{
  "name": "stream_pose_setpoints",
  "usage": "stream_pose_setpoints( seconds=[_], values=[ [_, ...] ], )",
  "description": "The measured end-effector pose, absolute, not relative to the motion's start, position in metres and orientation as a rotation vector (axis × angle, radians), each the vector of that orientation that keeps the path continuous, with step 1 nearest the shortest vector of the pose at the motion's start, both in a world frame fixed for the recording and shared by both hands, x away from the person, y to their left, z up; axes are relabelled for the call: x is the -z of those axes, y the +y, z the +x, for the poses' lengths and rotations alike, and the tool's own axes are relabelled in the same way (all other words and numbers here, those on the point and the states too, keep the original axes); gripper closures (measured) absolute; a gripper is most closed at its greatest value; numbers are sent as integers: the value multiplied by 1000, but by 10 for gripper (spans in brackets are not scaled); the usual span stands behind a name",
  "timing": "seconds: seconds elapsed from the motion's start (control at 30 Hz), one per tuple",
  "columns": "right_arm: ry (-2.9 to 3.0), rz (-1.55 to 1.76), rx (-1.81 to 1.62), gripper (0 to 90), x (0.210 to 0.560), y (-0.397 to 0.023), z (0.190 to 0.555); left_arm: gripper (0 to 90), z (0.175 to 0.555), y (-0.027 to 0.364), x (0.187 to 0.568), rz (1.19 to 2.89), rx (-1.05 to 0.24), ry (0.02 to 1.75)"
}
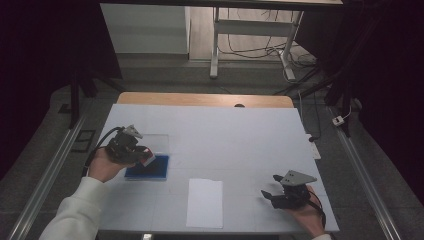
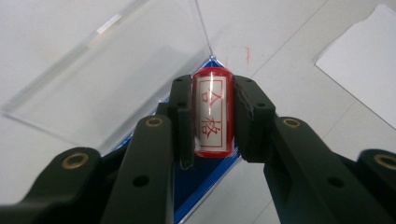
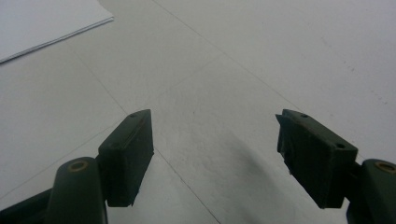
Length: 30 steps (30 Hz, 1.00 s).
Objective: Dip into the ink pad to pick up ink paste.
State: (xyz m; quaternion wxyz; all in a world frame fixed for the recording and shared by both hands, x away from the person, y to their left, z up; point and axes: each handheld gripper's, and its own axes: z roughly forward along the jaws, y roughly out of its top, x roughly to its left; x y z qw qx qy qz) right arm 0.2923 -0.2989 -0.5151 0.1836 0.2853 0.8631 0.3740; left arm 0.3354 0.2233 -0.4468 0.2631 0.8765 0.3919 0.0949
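With the red stamp (image 2: 213, 113) already clamped in the left claw (image 2: 212, 116) above the opened blue ink pad (image 1: 148, 167), the white paper (image 1: 205, 202) remained unstamped while the right claw (image 3: 215, 156) rested wide open and empty on the surface (image 1: 240, 140).

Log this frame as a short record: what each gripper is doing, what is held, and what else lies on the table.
left gripper: shut on the stamp
stamp: red, white label with red characters, held over the blue ink pad
blue ink pad: on the table's left side, clear lid open behind it
right gripper: open, nothing between the jaws, over bare table
sheet of paper: flat, near front edge
table: white top
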Motion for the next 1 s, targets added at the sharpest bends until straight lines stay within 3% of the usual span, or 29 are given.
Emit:
stream_pose_setpoints(
  seconds=[0.57,1.0],
  values=[
    [2437,806,-1047,267,516,-299,293,700,345,222,478,2414,-245,1120],
    [2439,804,-1052,267,516,-298,292,704,350,216,478,2464,-215,1151]
  ],
)
